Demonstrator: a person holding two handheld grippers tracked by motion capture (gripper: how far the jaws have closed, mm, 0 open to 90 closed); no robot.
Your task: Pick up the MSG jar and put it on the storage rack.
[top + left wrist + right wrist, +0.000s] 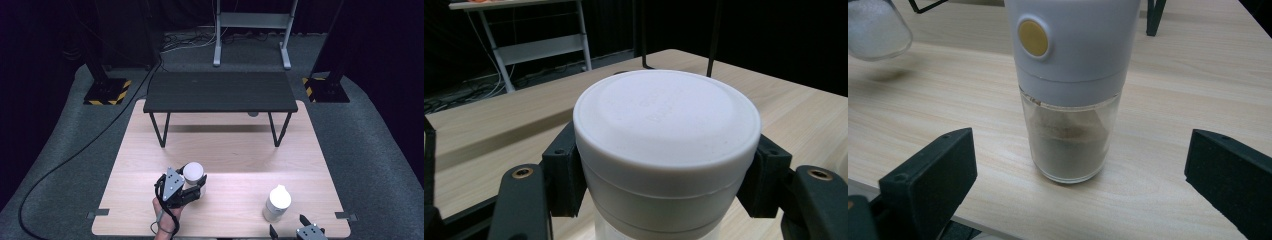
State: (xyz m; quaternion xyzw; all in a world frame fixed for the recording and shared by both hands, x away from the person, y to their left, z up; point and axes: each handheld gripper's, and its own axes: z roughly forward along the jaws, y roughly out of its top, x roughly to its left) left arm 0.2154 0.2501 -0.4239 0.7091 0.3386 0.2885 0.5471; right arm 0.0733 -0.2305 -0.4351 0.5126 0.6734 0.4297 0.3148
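A jar with a wide white cap (666, 120) sits between the pads of my left gripper (664, 200), which is shut on it just under the cap. From above, the left gripper (196, 186) holds this white-capped jar (193, 172) over the near-left part of the wooden table (225, 150). In the right gripper view the jar's clear body (873, 27) hangs above the table with a shadow beneath it. A white-topped grinder bottle (1073, 90) with a yellow button and brown powder stands upright ahead of my right gripper (1080, 205), whose jaws are open and clear of it. In the high view the bottle (276, 202) stands just beyond the right gripper (287, 225).
A low black bench (217, 92) stands across the far half of the table. Small metal brackets (97, 214) stick out at the near corners. A black cable (75, 155) runs over the grey floor on the left.
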